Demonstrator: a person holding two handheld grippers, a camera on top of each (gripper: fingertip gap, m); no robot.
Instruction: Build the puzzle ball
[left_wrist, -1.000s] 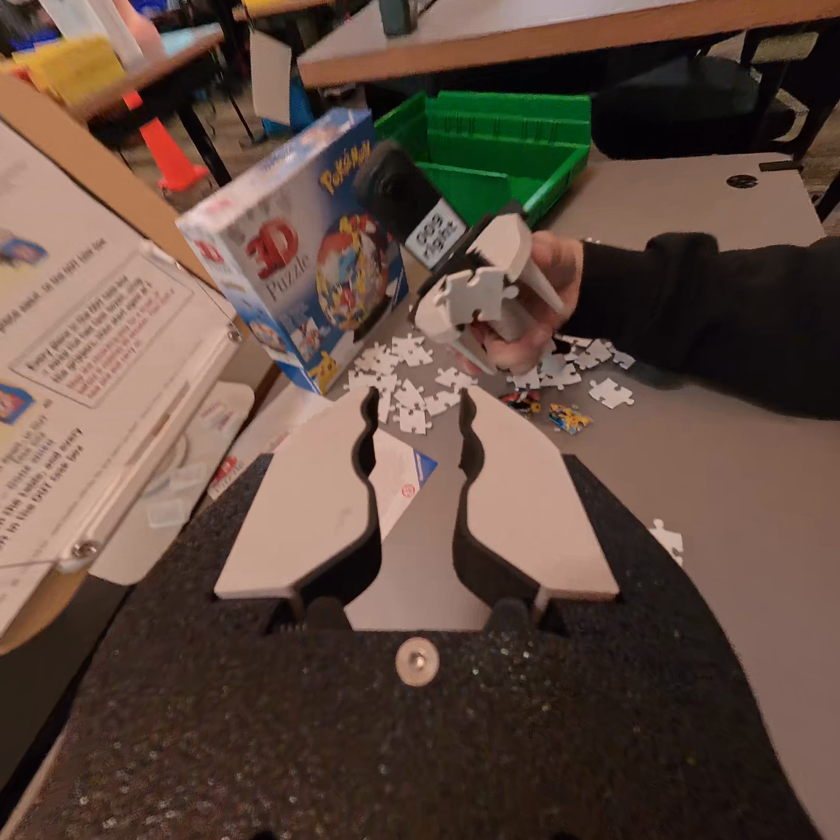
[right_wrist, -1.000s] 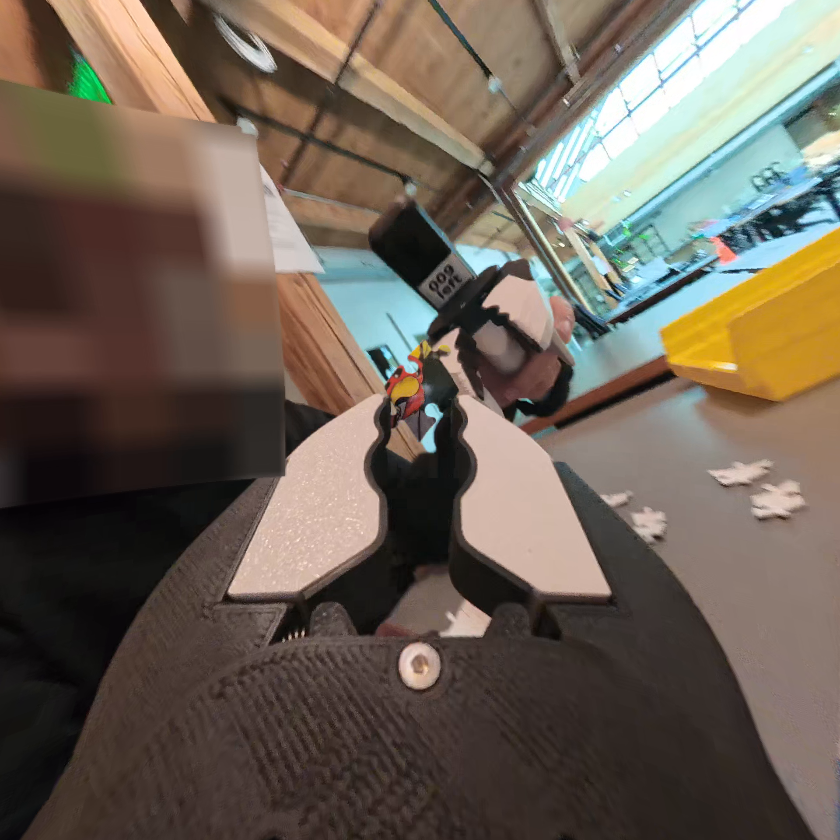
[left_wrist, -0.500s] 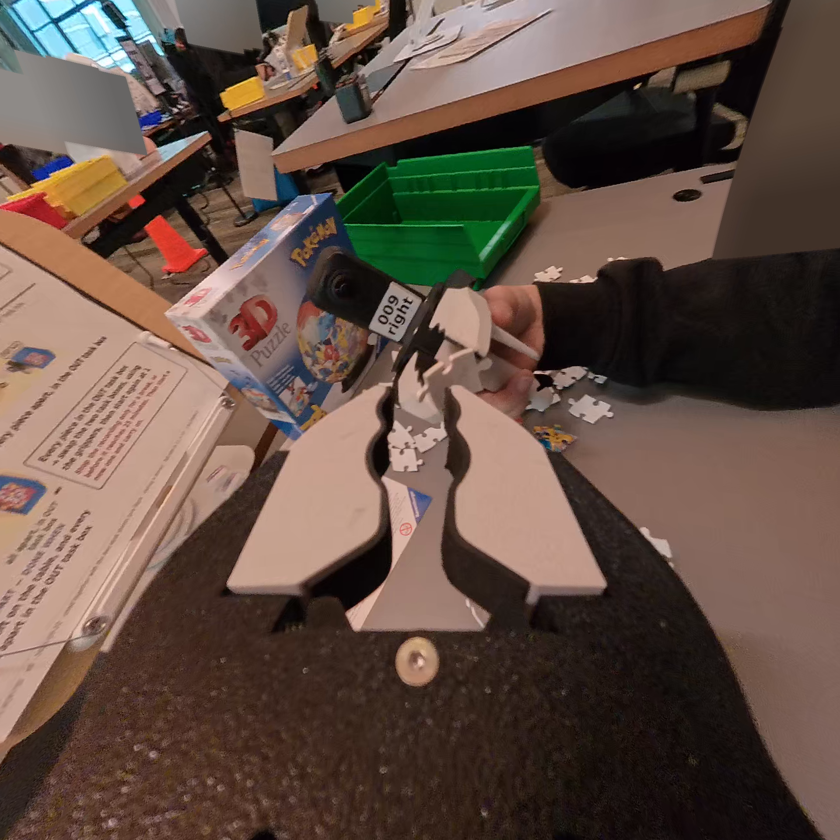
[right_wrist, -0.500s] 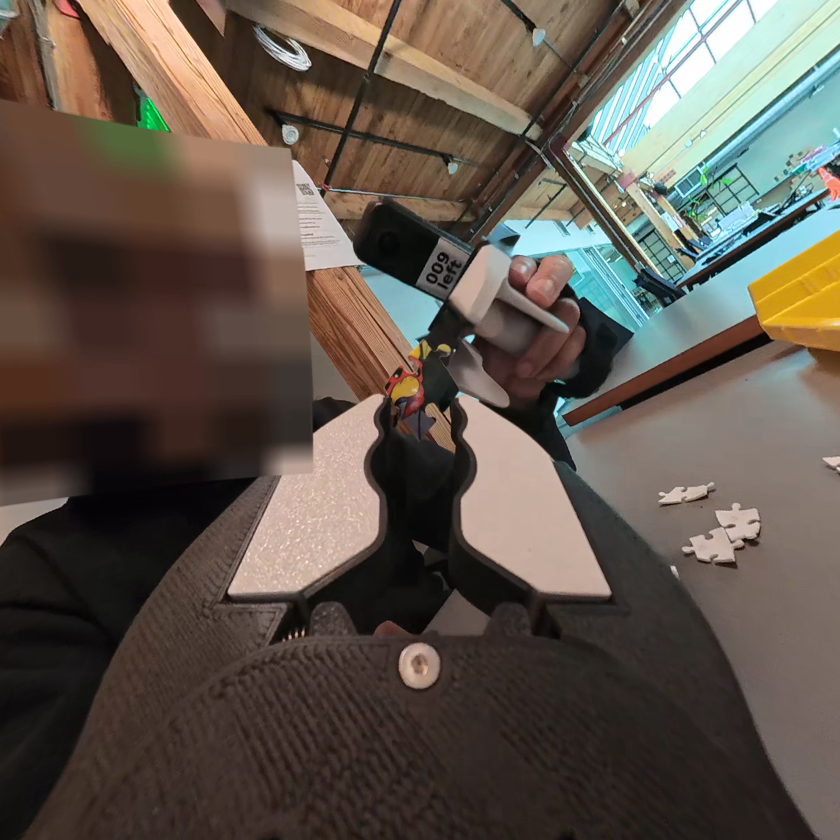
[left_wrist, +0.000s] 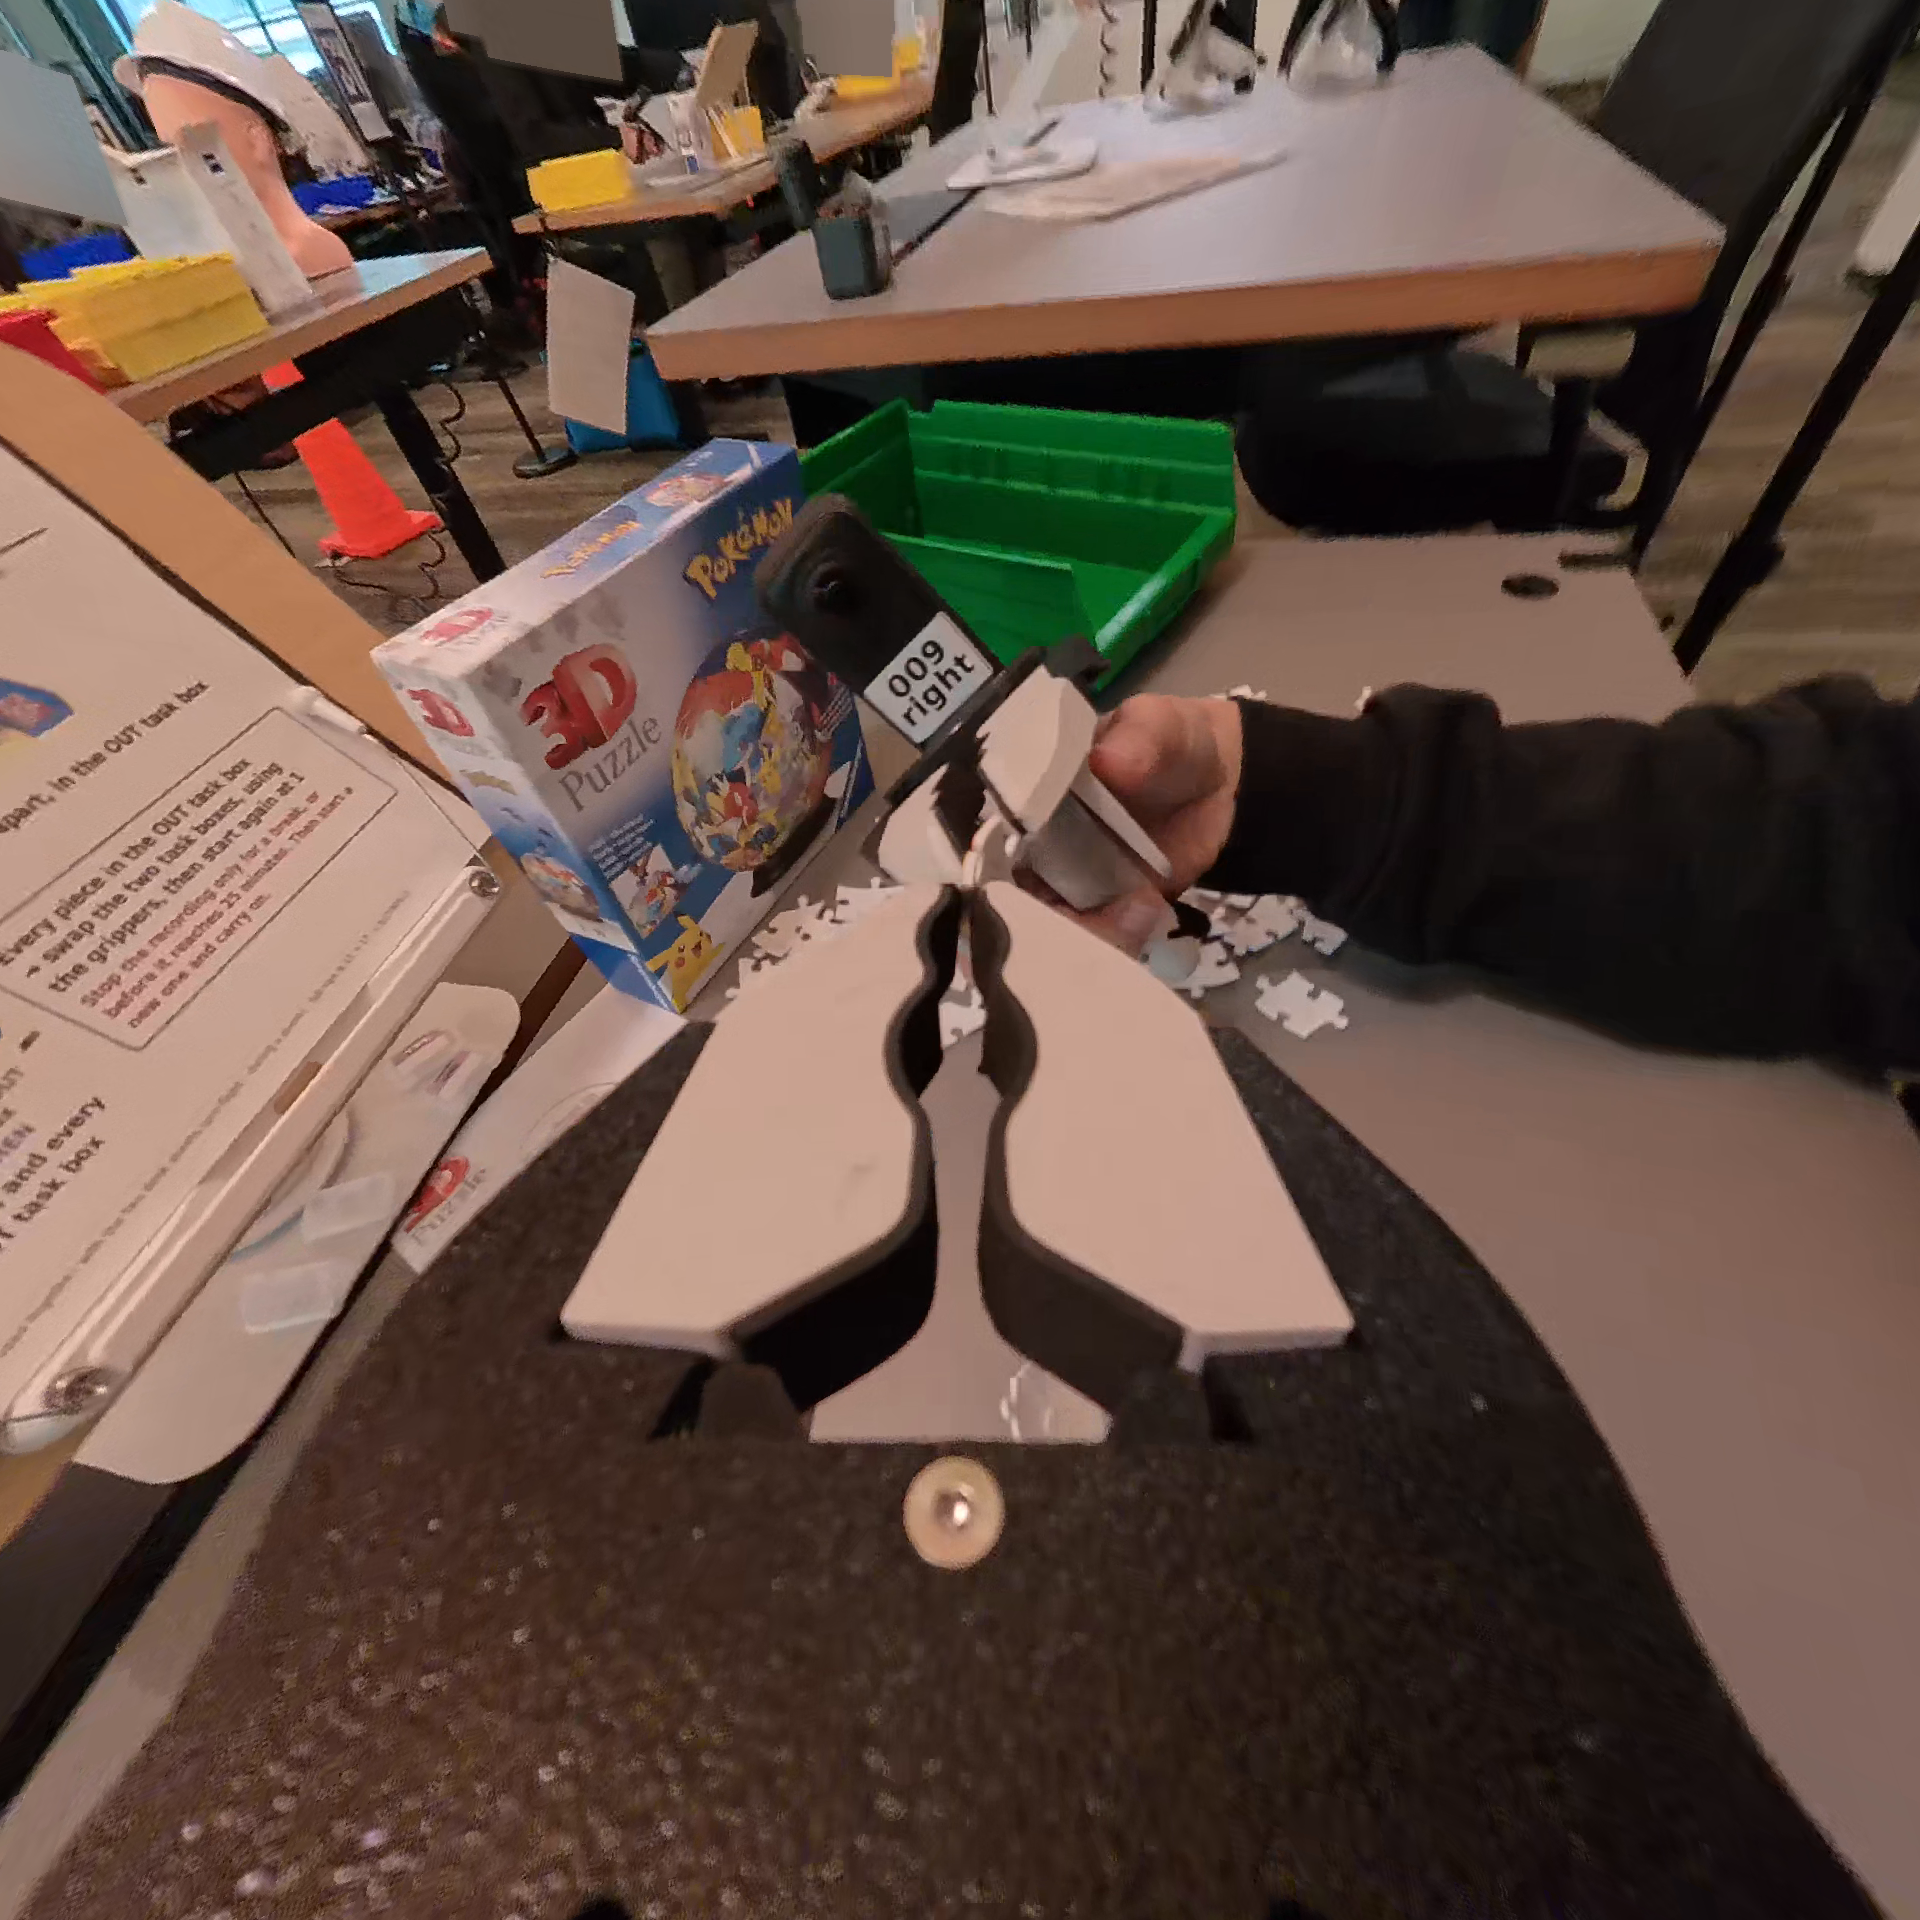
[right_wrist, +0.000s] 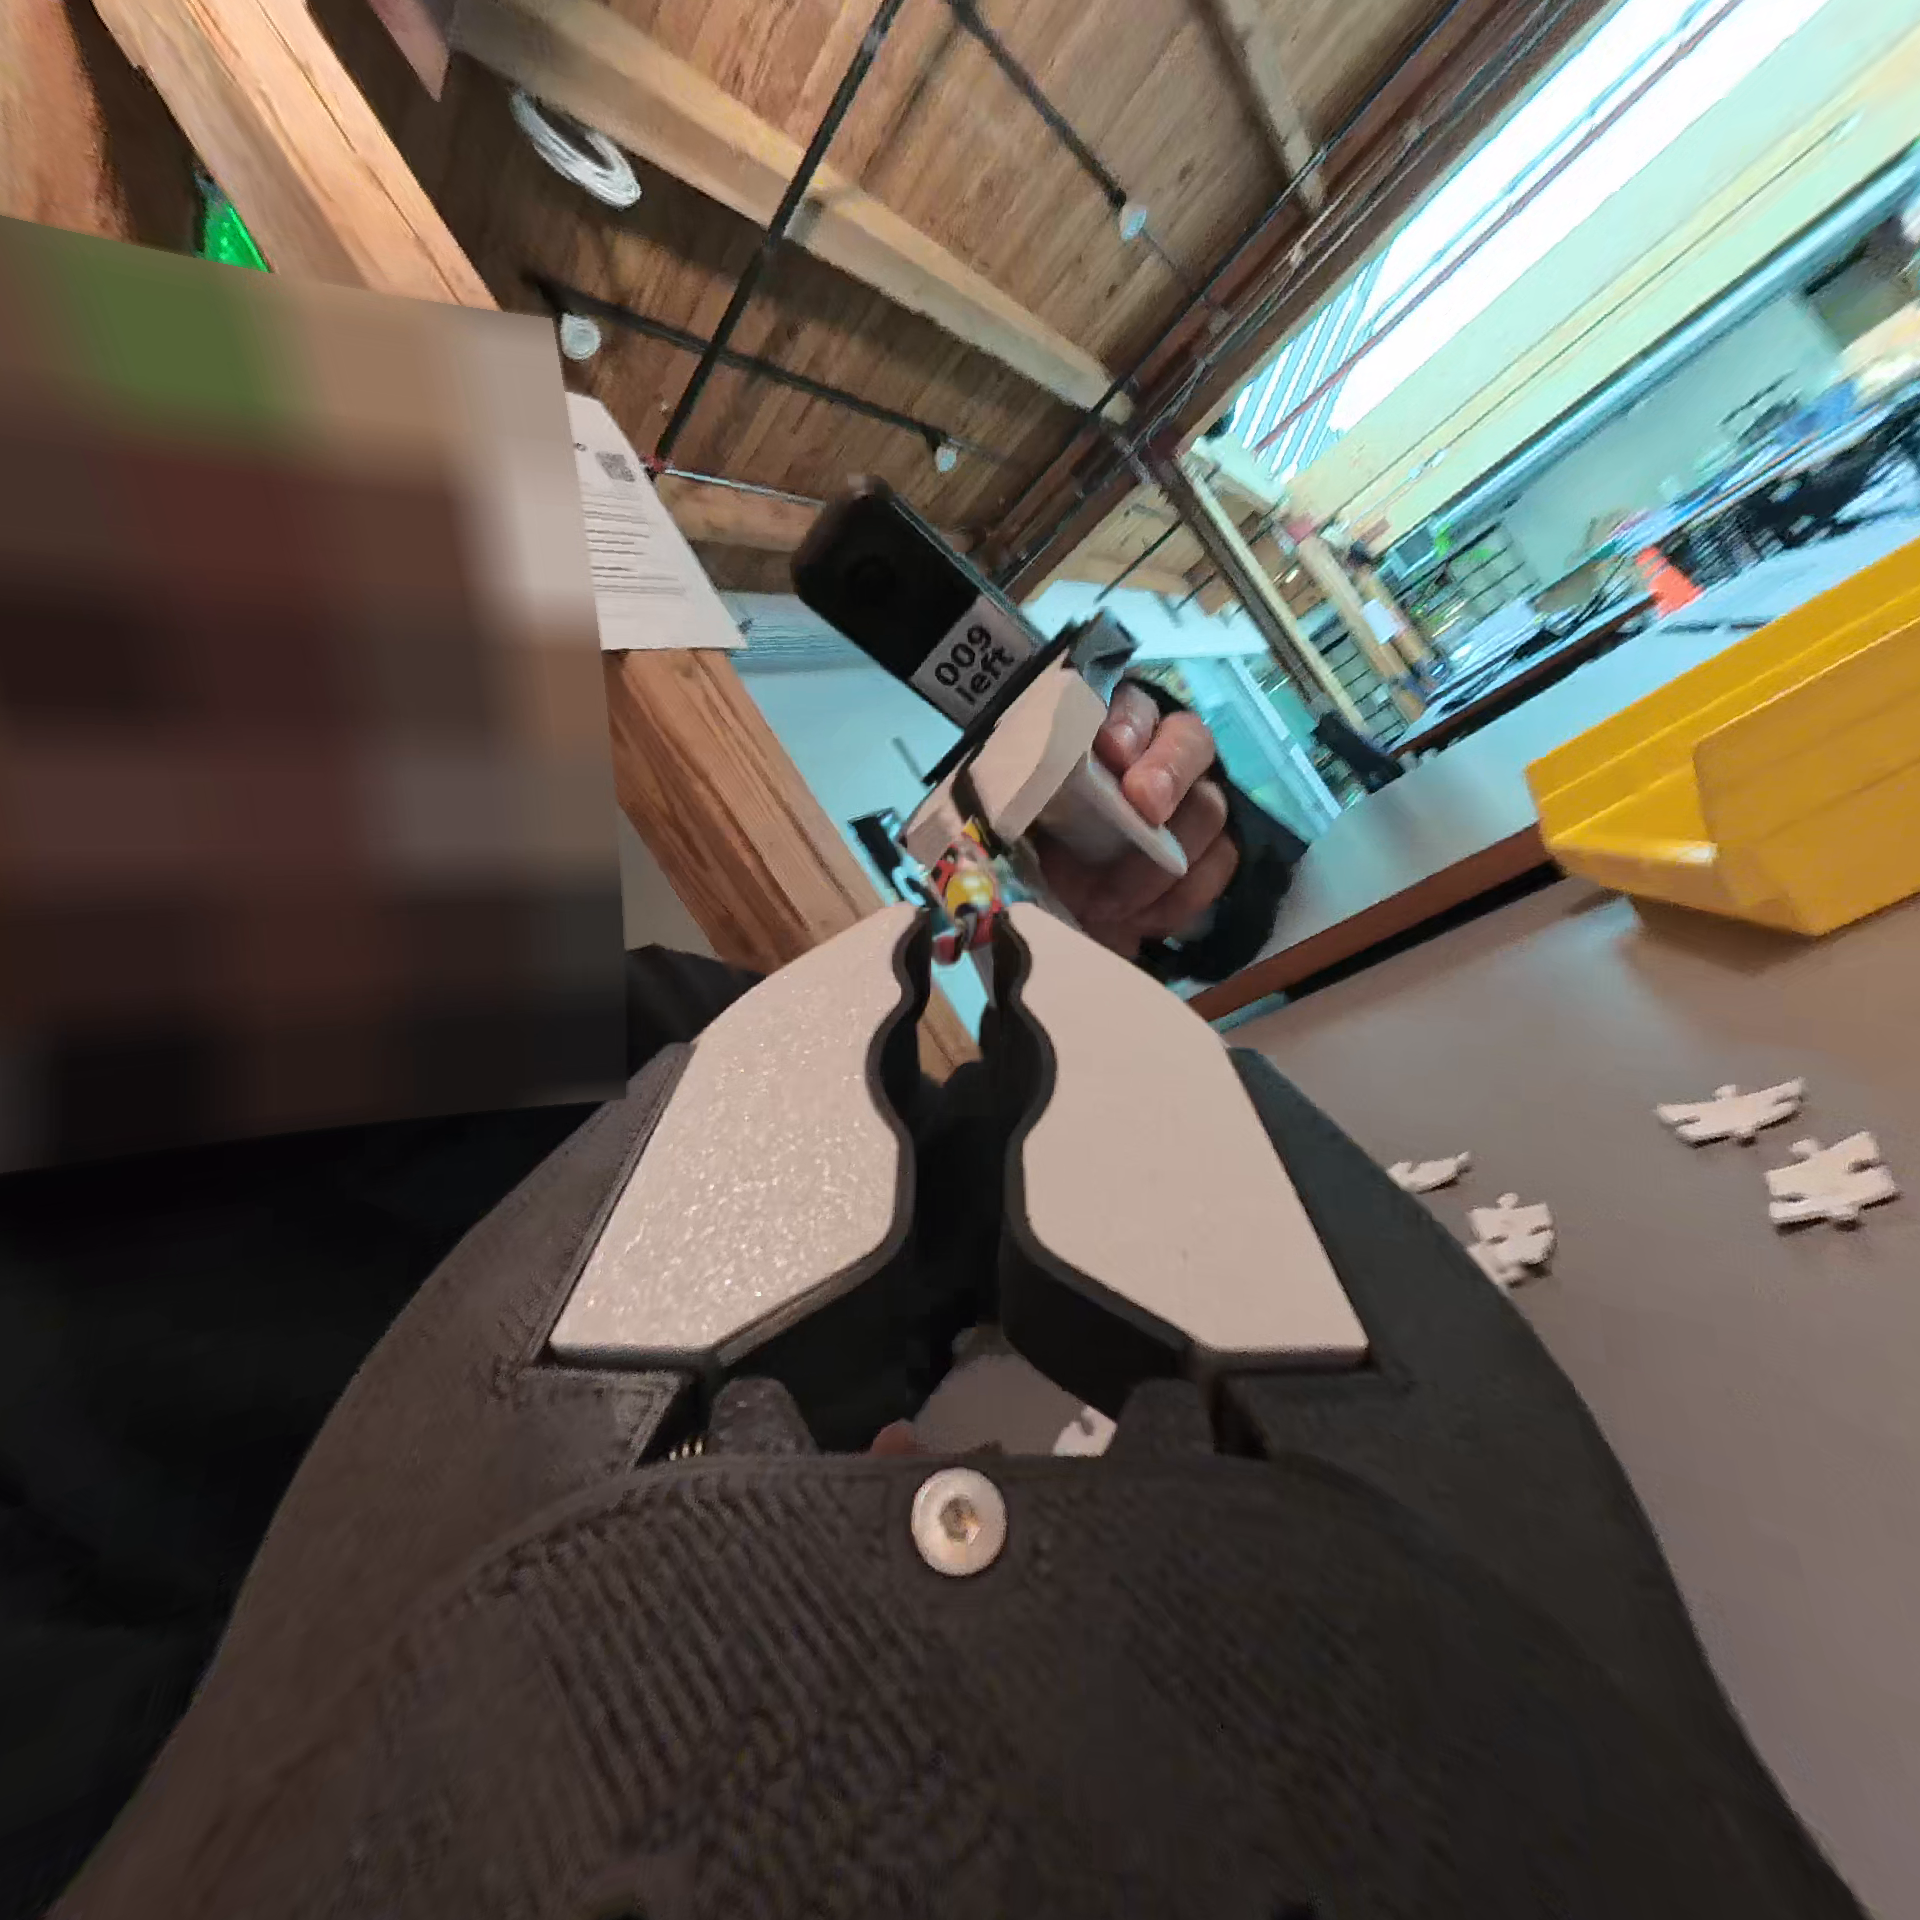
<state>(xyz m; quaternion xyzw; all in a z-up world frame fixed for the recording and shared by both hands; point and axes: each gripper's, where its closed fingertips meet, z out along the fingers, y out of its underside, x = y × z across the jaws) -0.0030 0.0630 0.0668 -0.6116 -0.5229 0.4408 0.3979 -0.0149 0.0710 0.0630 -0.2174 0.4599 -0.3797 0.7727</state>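
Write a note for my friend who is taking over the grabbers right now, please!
Right gripper: shut on a colourful puzzle piece, held up off the table.
Left gripper: tips nearly closed at that same piece; I cannot tell whether it grips.
Loose pieces lie white side up on the table, near the puzzle box.
Done: one piece picked up.
Left: no part of the ball shows yet, so nearly all the joining.

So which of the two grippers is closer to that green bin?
Right. The right gripper, held in a hand, sits just in front of the green bin; the left gripper meets it tip to tip but reaches from farther back.
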